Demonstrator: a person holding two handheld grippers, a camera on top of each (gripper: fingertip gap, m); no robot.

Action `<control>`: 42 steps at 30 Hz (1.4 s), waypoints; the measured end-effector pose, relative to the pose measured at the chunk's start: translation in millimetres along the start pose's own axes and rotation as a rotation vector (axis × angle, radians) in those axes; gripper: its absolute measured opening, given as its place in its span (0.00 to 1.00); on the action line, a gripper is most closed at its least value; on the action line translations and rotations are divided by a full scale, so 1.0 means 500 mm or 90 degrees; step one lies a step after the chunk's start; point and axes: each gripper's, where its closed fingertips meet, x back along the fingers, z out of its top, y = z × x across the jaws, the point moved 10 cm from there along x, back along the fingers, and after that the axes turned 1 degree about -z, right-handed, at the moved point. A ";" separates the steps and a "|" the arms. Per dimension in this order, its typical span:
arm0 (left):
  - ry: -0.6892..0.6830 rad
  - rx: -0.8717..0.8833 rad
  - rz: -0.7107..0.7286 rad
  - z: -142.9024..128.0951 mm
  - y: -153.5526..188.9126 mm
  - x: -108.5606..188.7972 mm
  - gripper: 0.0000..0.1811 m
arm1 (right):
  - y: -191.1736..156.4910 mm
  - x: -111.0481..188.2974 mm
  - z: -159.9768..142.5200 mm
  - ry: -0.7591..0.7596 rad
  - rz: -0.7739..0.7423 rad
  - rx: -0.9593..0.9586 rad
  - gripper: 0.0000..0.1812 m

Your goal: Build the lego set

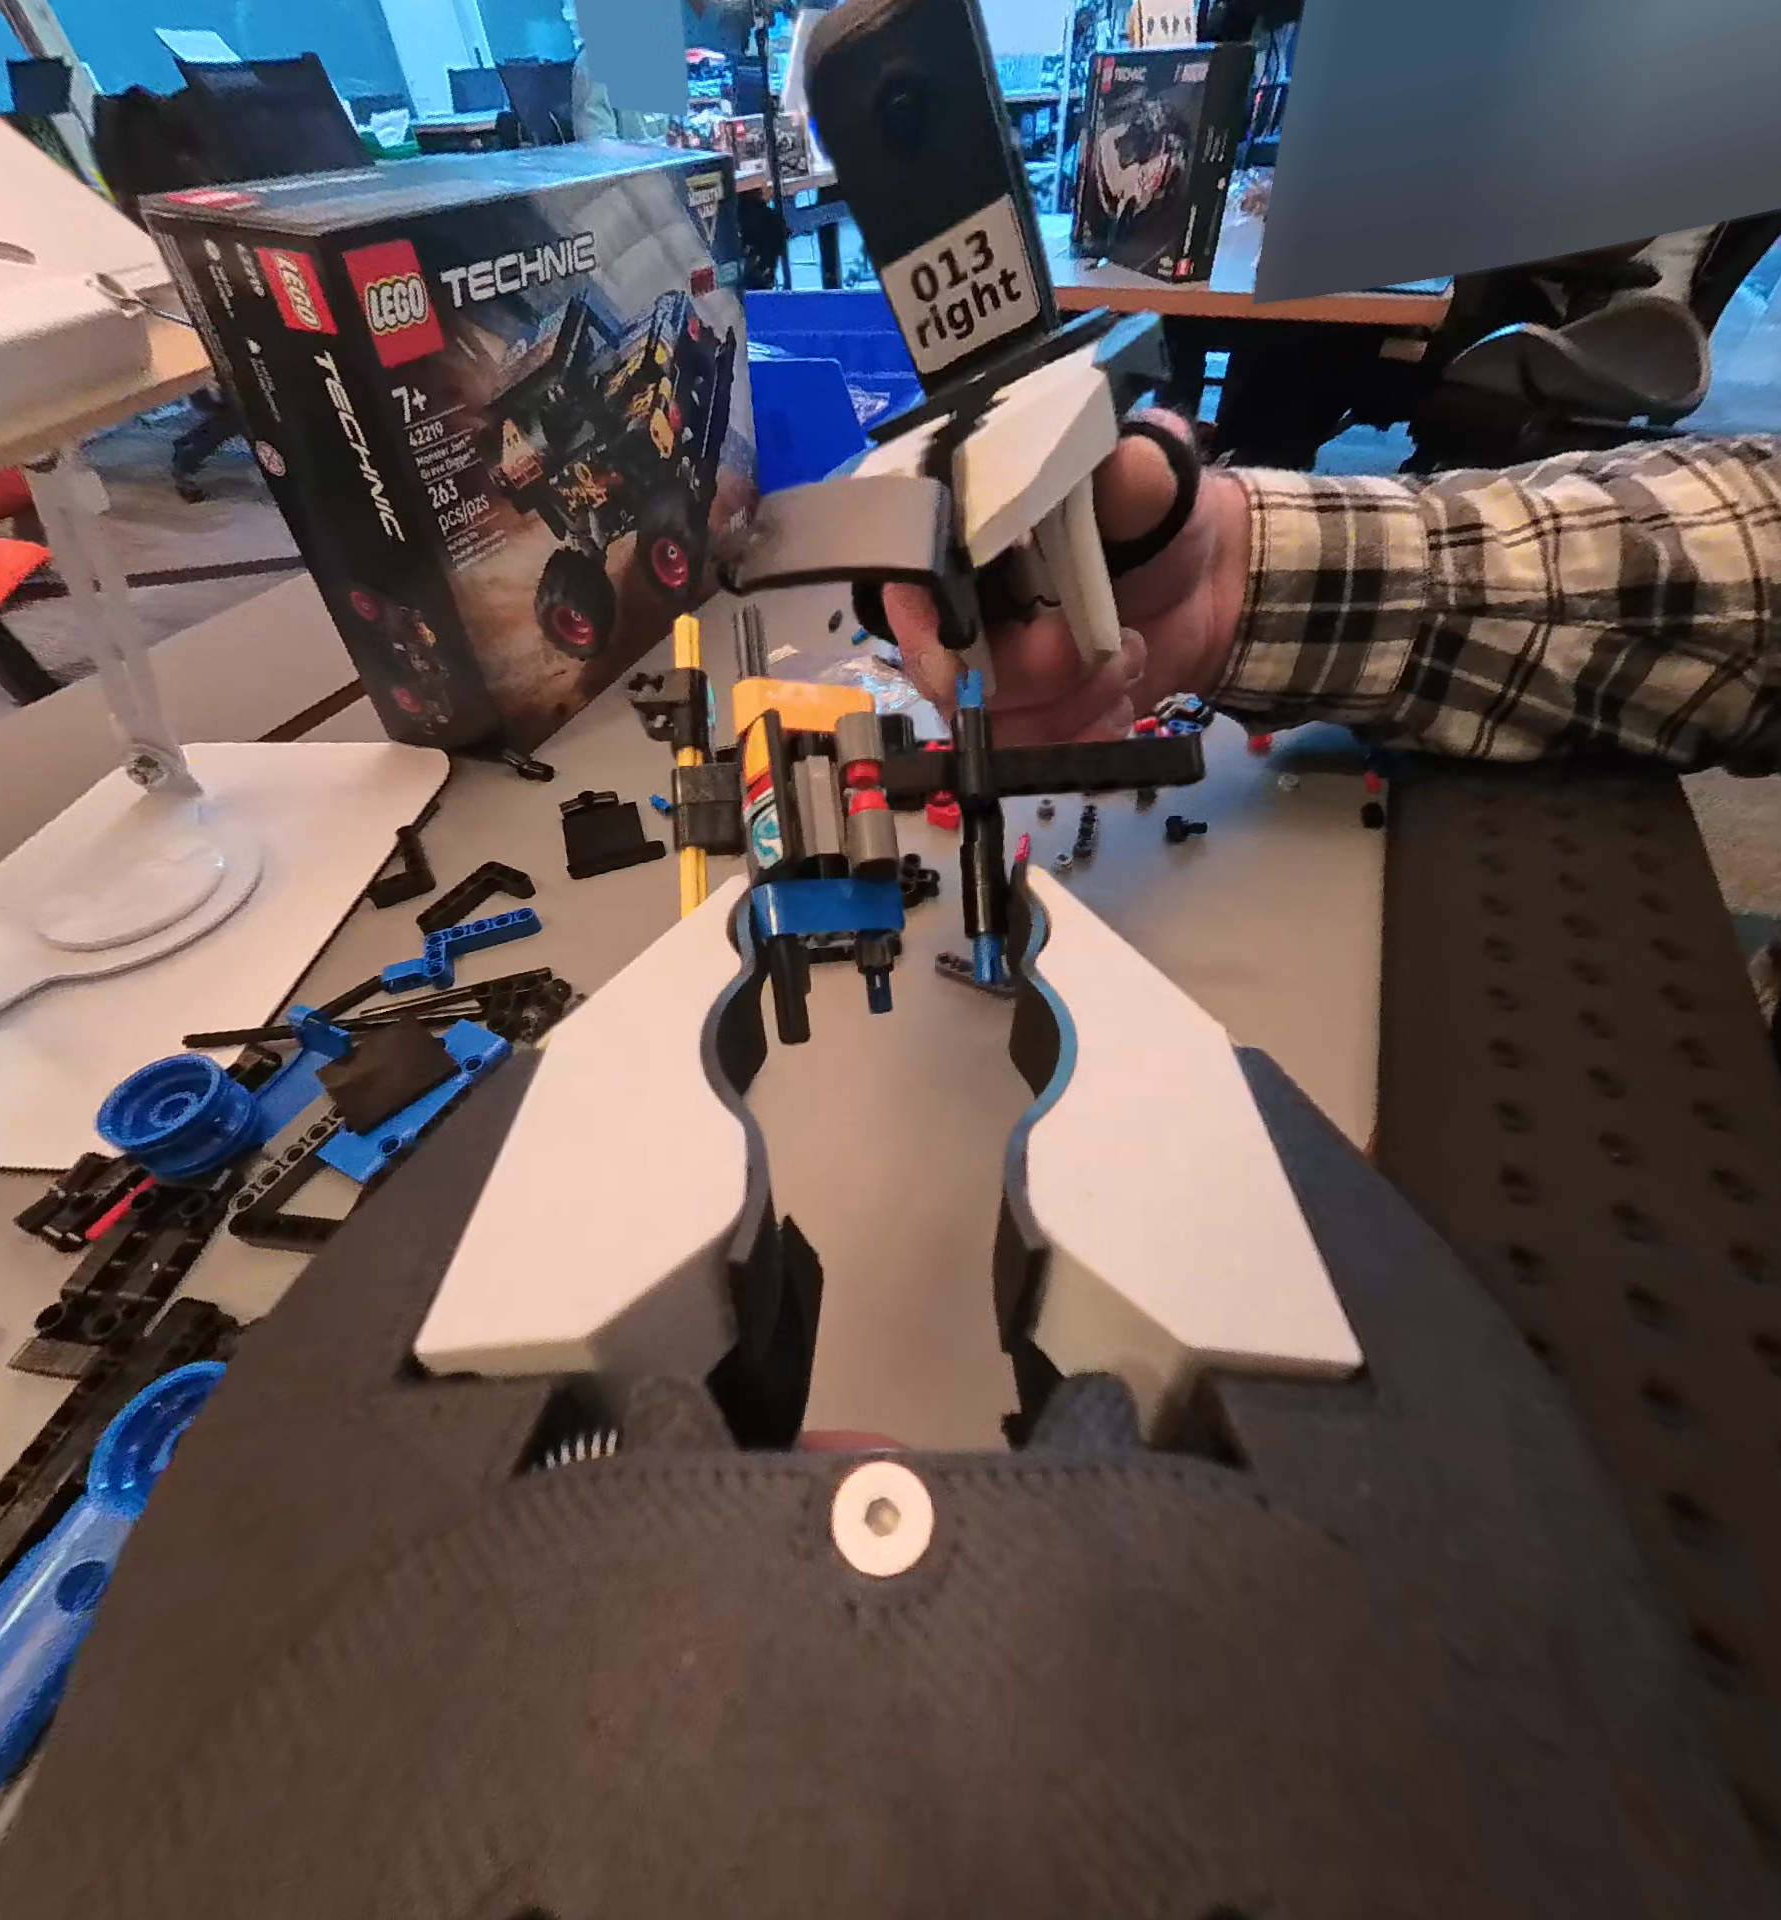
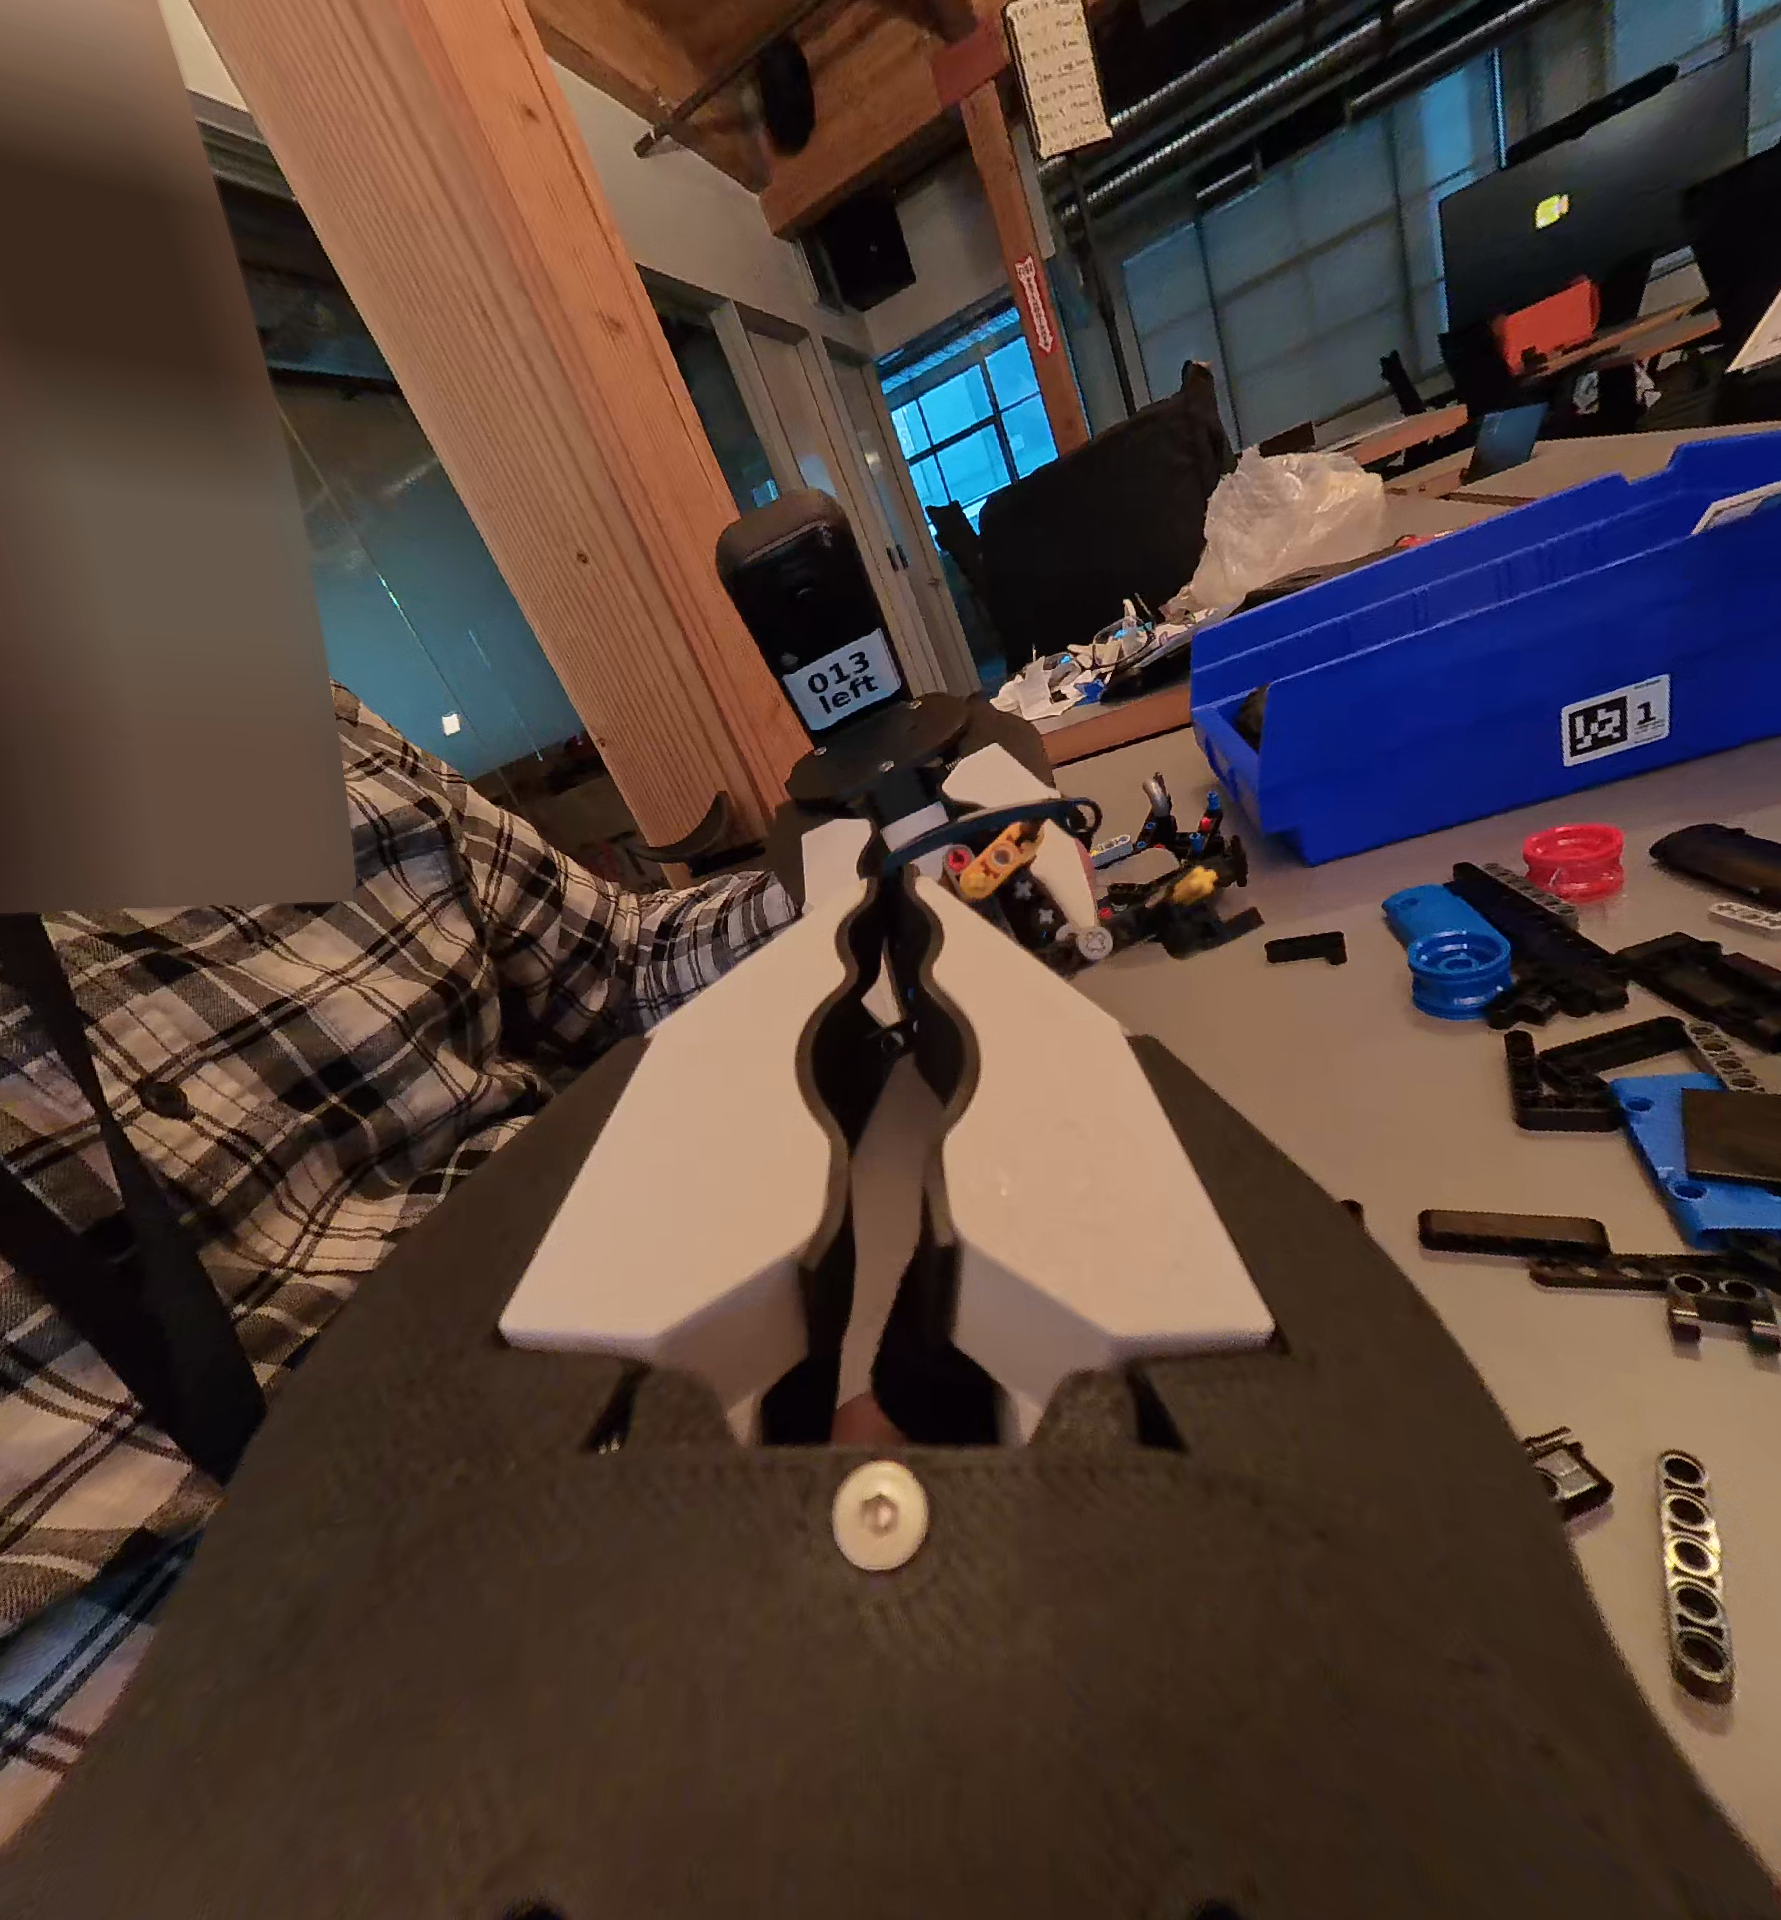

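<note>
Left gripper (image 1: 881, 914) jaws clamp the lego assembly (image 1: 813, 800) above the bench (image 1: 1229, 935); right gripper (image 2: 891, 914) jaws pinch its black beam (image 2: 901, 997).

blue wheel (image 1: 13, 1548) cut by left edge, blue bin (image 2: 1551, 665) cropped right

A thick timber post (image 2: 512, 395) rises beside glass partitions (image 2: 418, 623). Far windows (image 2: 969, 426) glow blue. Grey desks (image 2: 1385, 1039) fill the dim workshop.

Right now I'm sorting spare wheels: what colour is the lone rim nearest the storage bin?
Red rim, clearest in the right wrist view.
</note>
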 end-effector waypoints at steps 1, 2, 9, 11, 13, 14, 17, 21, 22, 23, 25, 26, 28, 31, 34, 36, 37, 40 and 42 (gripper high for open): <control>0.003 0.005 -0.003 0.000 -0.001 0.001 0.23 | 0.001 -0.002 -0.003 -0.008 -0.002 0.000 0.00; 0.000 0.006 -0.004 0.000 -0.001 0.001 0.23 | 0.002 -0.005 -0.005 -0.016 -0.007 0.003 0.00; -0.023 0.005 0.003 -0.006 -0.002 -0.003 0.23 | -0.001 -0.011 -0.009 -0.051 -0.033 0.030 0.00; -0.027 0.005 0.001 -0.007 -0.003 -0.004 0.23 | -0.001 -0.012 -0.010 -0.056 -0.035 0.033 0.00; -0.032 -0.005 0.001 -0.008 -0.001 -0.005 0.23 | -0.002 -0.013 -0.011 -0.062 -0.031 0.032 0.00; -0.035 -0.009 0.004 -0.009 0.000 -0.006 0.23 | -0.002 -0.013 -0.012 -0.062 -0.030 0.033 0.00; -0.034 -0.016 0.005 -0.008 0.002 -0.005 0.23 | -0.005 -0.015 -0.011 -0.062 -0.026 0.047 0.00; -0.019 -0.014 -0.003 -0.008 0.002 -0.003 0.23 | -0.014 -0.019 -0.008 -0.062 -0.031 0.089 0.00; -0.016 -0.010 -0.006 -0.008 0.001 -0.002 0.23 | -0.017 -0.020 -0.007 -0.062 -0.033 0.102 0.00; -0.010 -0.005 -0.012 -0.008 0.001 -0.002 0.23 | -0.020 -0.021 -0.006 -0.063 -0.032 0.115 0.00; -0.003 0.003 -0.026 -0.009 -0.001 0.000 0.23 | -0.026 -0.024 -0.006 -0.075 -0.025 0.130 0.00; -0.004 -0.003 -0.028 -0.011 0.000 0.000 0.23 | -0.027 -0.025 -0.007 -0.085 -0.028 0.135 0.00; -0.015 -0.022 -0.023 -0.014 0.001 0.000 0.23 | -0.025 -0.025 -0.008 -0.101 -0.033 0.131 0.00; -0.017 -0.038 -0.024 -0.013 0.004 0.000 0.23 | -0.027 -0.025 -0.010 -0.102 -0.023 0.131 0.00; -0.021 -0.057 -0.025 -0.012 0.008 0.000 0.23 | -0.028 -0.025 -0.011 -0.109 -0.011 0.130 0.00; -0.031 -0.072 -0.019 -0.013 0.011 -0.001 0.23 | -0.030 -0.028 -0.013 -0.121 -0.009 0.139 0.00; -0.039 -0.081 -0.020 -0.015 0.013 -0.003 0.23 | -0.032 -0.030 -0.014 -0.130 -0.007 0.146 0.00; -0.053 -0.098 -0.015 -0.020 0.015 -0.006 0.23 | -0.031 -0.035 -0.020 -0.143 -0.007 0.146 0.00; -0.066 -0.110 -0.013 -0.025 0.015 -0.005 0.23 | -0.029 -0.037 -0.024 -0.161 -0.012 0.145 0.00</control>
